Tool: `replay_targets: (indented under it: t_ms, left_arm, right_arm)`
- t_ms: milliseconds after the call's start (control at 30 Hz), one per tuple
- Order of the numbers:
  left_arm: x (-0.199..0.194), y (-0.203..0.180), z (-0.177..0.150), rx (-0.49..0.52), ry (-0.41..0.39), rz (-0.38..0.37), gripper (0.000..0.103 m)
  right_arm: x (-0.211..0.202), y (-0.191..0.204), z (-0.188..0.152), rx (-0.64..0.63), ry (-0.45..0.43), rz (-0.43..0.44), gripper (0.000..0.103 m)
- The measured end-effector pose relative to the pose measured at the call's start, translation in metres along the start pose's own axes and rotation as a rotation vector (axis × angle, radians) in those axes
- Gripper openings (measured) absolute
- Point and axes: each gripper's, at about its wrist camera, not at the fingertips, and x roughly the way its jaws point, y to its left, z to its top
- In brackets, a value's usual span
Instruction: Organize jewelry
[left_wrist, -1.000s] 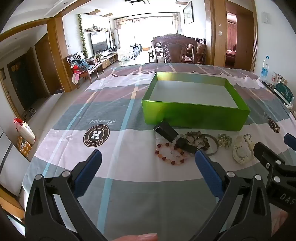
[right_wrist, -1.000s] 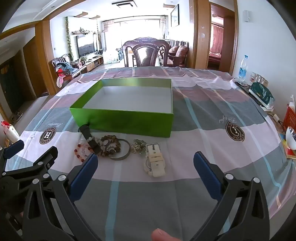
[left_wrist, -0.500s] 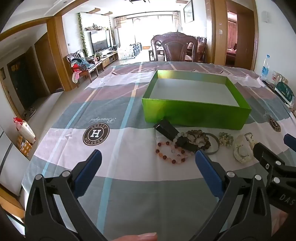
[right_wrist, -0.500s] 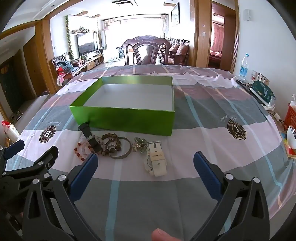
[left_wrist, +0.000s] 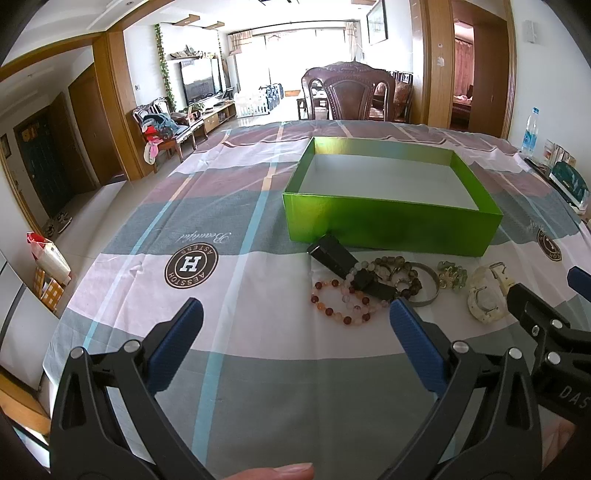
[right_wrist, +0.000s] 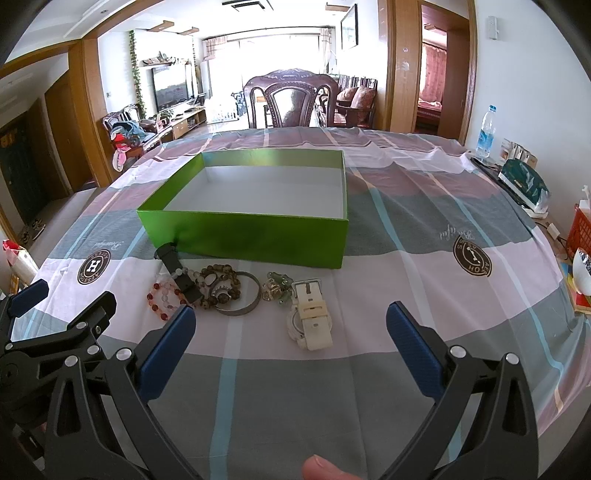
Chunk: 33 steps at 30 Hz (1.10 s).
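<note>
Green box (right_wrist: 258, 236) on checked tablecloth (right_wrist: 406, 258), long side across view. Jewelry row just before it: black watch (right_wrist: 177, 271) angled toward box, white watch (right_wrist: 310, 317) lengthwise. Left gripper (left_wrist: 295, 325) and right gripper (right_wrist: 291, 332) both spread wide, hovering, holding 0 items.

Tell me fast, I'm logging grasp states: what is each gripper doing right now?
Left gripper: open, holding nothing, short of the red bead bracelet.
Right gripper: open, holding nothing, the white watch lying ahead between its fingers.

Box (right_wrist: 243, 232) mid-table, jewelry row (right_wrist: 236, 291) before it, watch (right_wrist: 310, 317) rightmost
</note>
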Motion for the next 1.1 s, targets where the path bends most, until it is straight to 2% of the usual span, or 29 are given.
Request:
replay_targets:
  t_ms: [1100]
  left_arm:
    - [0.007, 0.004, -0.01, 0.001, 0.013, 0.002, 0.1]
  right_arm:
    - [0.006, 0.0, -0.003, 0.001, 0.01, 0.0, 0.101]
